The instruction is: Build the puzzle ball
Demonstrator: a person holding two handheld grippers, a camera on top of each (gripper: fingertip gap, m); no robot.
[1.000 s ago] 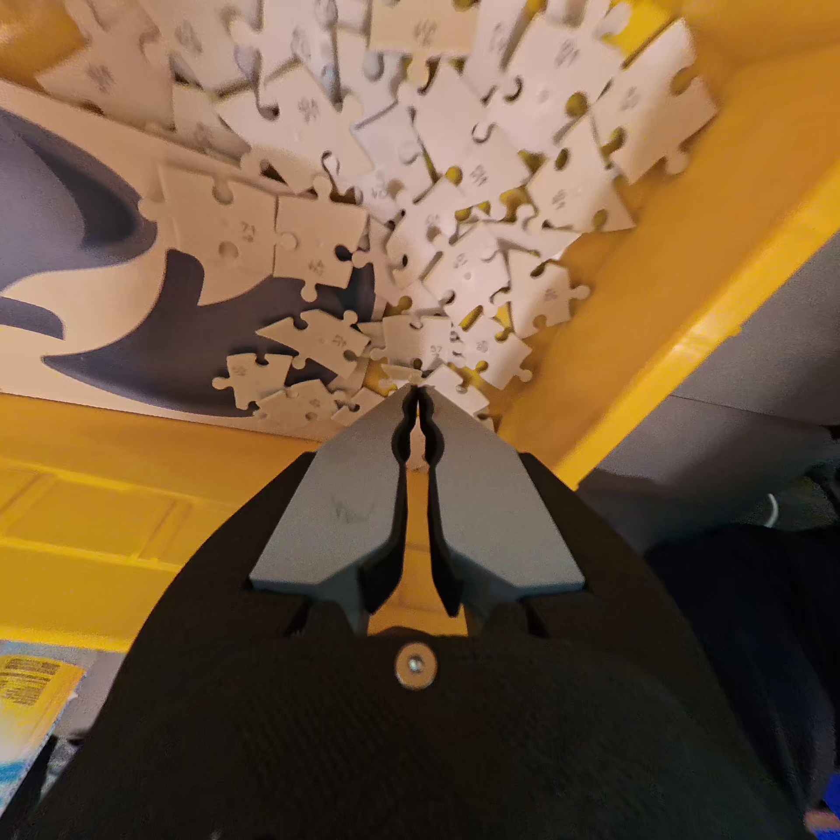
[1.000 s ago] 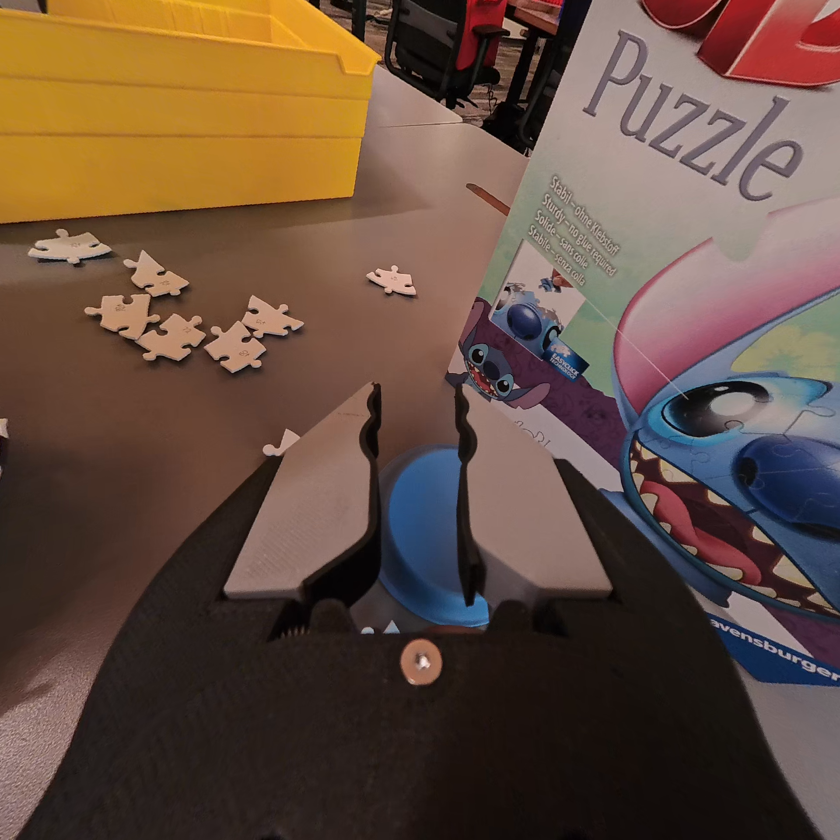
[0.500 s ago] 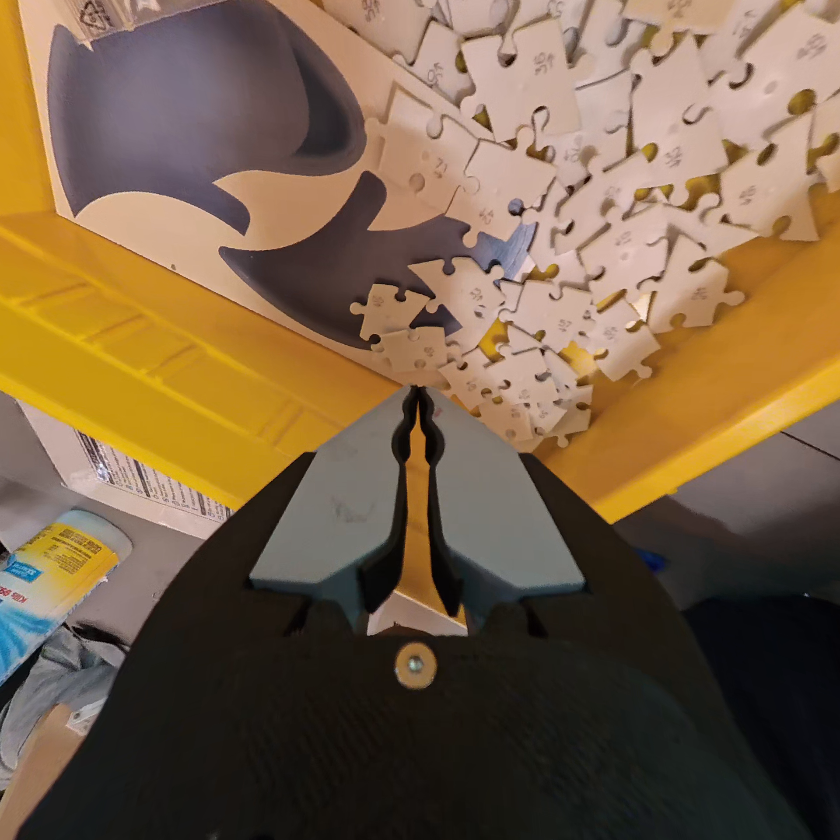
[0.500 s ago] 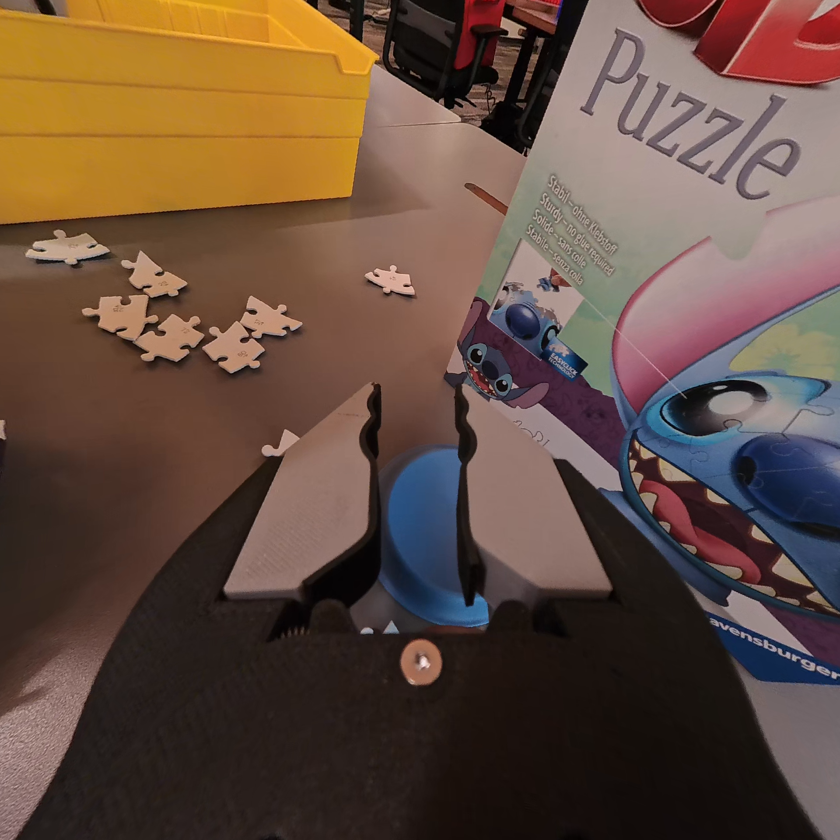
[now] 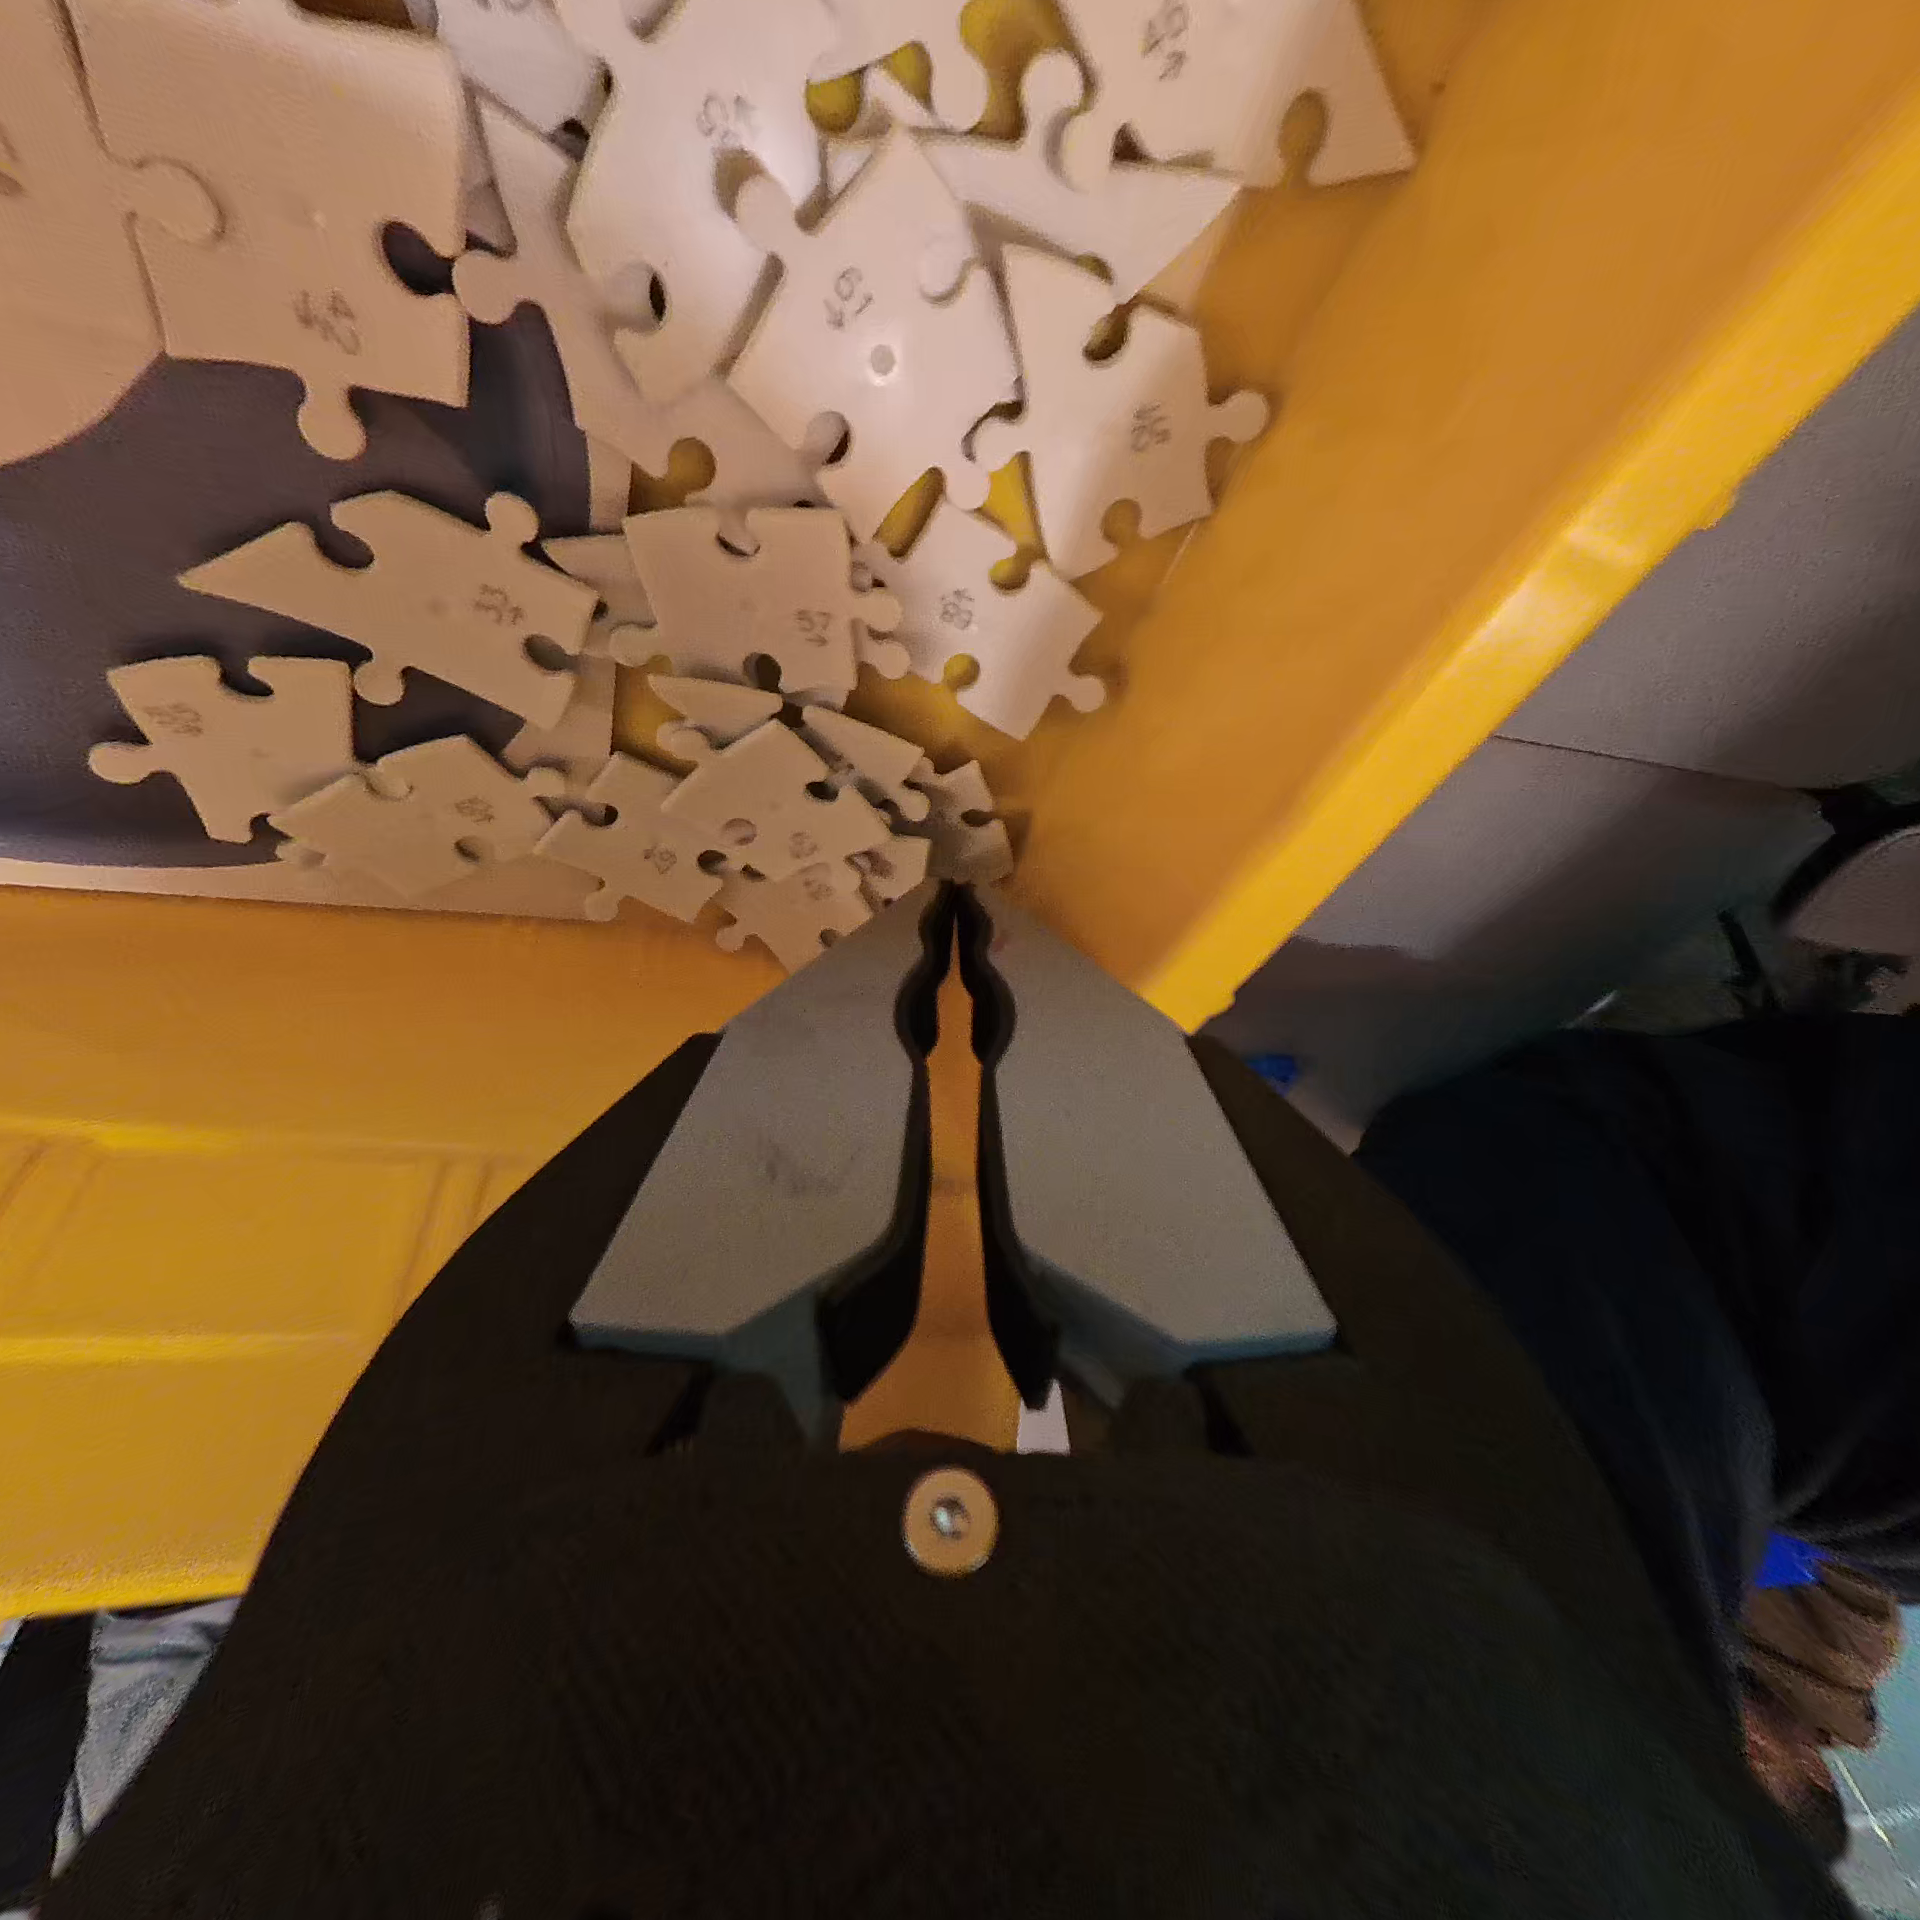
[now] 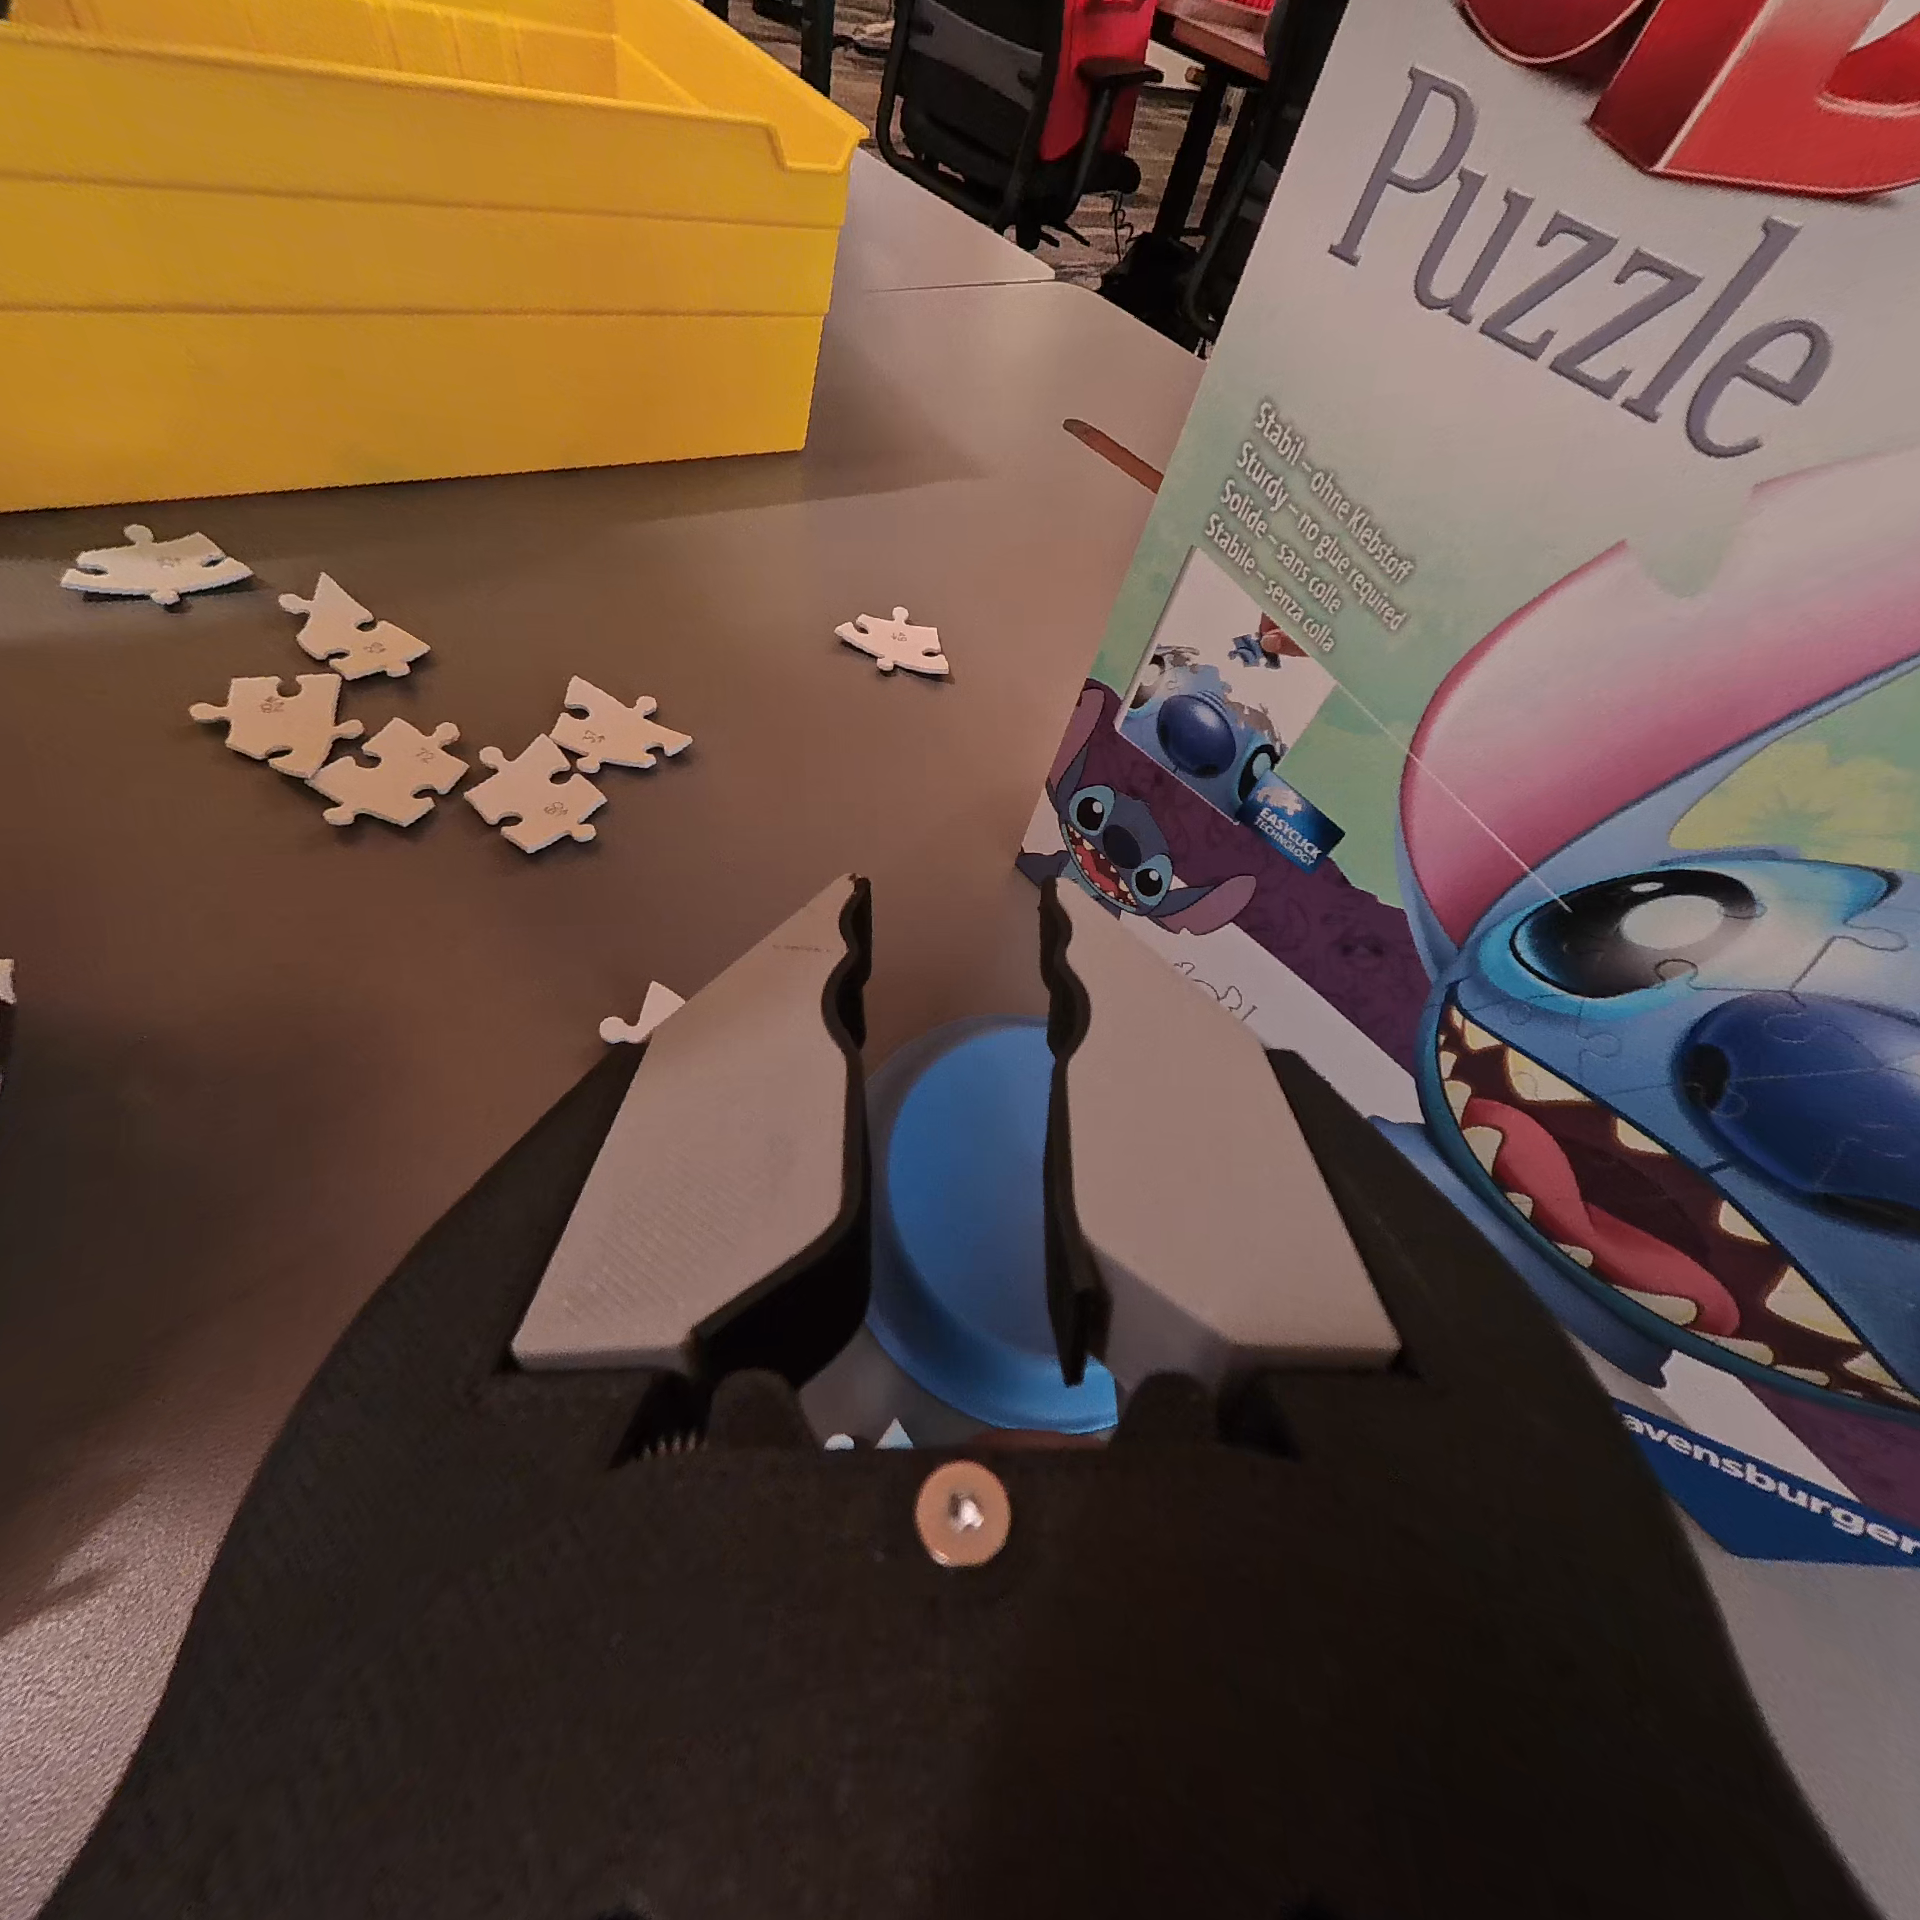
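- The left gripper (image 5: 954, 902) has its jaws pressed together, tips at the near corner of the heap of pieces (image 5: 790, 800) in the yellow bin (image 5: 1382, 540). Whether a piece edge is caught between the tips is hidden, so I cannot tell.
- Just ahead of those tips the pieces overlap, blank numbered backs up, some over a printed sheet (image 5: 94, 551) to the left.
- The pieces look thin, stiff and very light, with smooth faces. They will likely slide rather than lift if pushed flat.
- The best hold is probably on a raised edge or a tab that overhangs a neighbour, pinched across the thickness. The tabs look like the weak spots.
- The right gripper (image 6: 951, 904) has its jaws spread, holding nothing, above a blue stand (image 6: 966, 1195).
- Ahead and to its left, loose pieces (image 6: 390, 774) lie flat on the desk (image 6: 727, 499), harder to get under.
- The puzzle box (image 6: 1558, 623) stands just to its right.
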